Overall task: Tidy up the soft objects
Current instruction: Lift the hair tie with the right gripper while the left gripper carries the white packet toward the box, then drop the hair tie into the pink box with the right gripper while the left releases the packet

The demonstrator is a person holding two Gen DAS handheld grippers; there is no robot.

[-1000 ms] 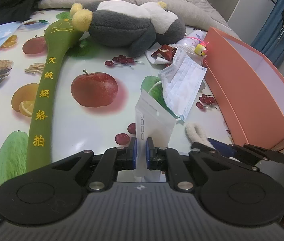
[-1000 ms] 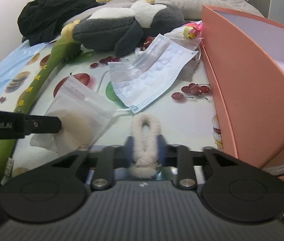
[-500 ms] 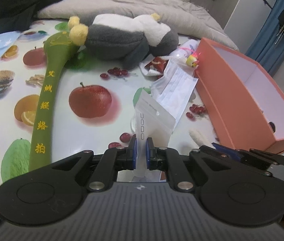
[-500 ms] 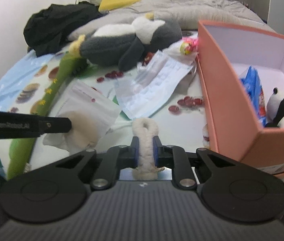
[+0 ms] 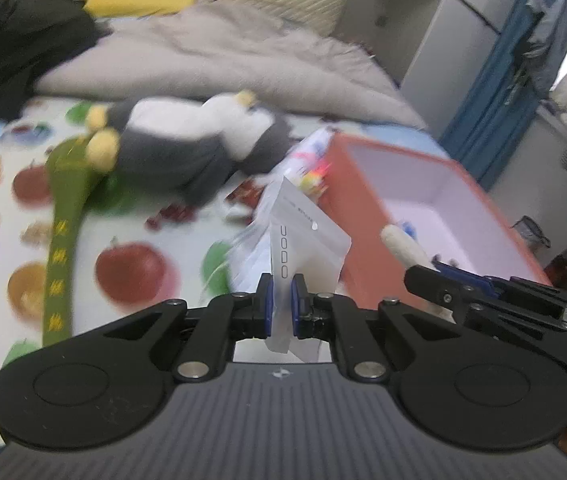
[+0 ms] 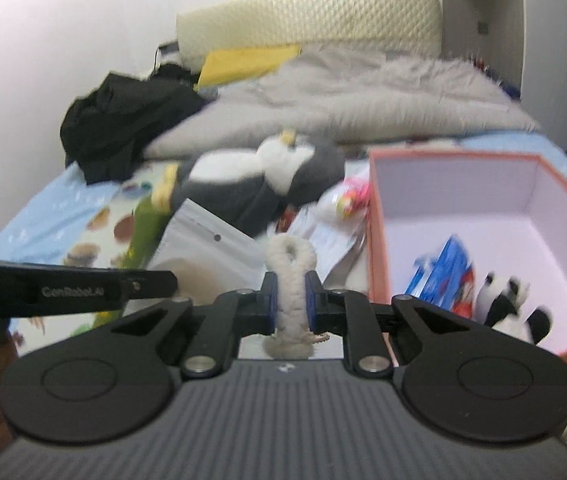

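Observation:
My left gripper [image 5: 281, 300] is shut on a white zip pouch [image 5: 307, 240], lifted above the fruit-print sheet [image 5: 187, 304]. My right gripper [image 6: 290, 300] is shut on a cream fuzzy loop [image 6: 289, 276], also lifted; the loop [image 5: 401, 246] and that gripper's arm show at the right of the left wrist view. The pouch [image 6: 203, 248] and the left gripper's finger [image 6: 83, 290] show at the left of the right wrist view. An orange box [image 6: 379, 248] stands to the right, holding a blue packet [image 6: 441, 276] and a panda toy [image 6: 511, 304].
A grey-and-white plush penguin [image 5: 199, 148] lies on the sheet beside a long green padded stick [image 5: 61, 248]. Face masks [image 5: 251, 252] and small toys [image 6: 345, 200] lie near the box. A grey blanket [image 6: 363, 96], black clothing [image 6: 123, 128] and a yellow pillow lie behind.
Both grippers have risen off the sheet with the pouch and the fuzzy loop. The inside of the orange box has come into view.

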